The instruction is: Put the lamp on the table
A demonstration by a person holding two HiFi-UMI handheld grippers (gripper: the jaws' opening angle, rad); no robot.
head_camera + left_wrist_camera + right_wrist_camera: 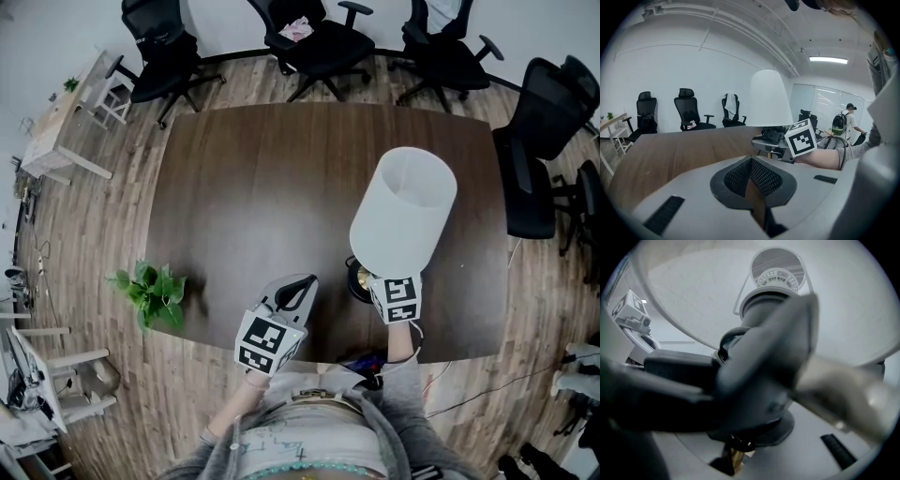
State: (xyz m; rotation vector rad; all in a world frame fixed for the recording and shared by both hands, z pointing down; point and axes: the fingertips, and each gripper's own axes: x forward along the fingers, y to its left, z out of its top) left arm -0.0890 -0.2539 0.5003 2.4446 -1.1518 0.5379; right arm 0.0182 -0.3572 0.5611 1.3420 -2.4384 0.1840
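Your right gripper (373,279) clenched the lamp (405,216) under its shade, at the near edge of the tabletop (253,178); its base pointed down, shade leaning toward the far right corner.

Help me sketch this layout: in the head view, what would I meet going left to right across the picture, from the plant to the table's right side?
Green leafy plant → left tongs → table lamp with a white drum shade → black office chair beside the table's right edge.
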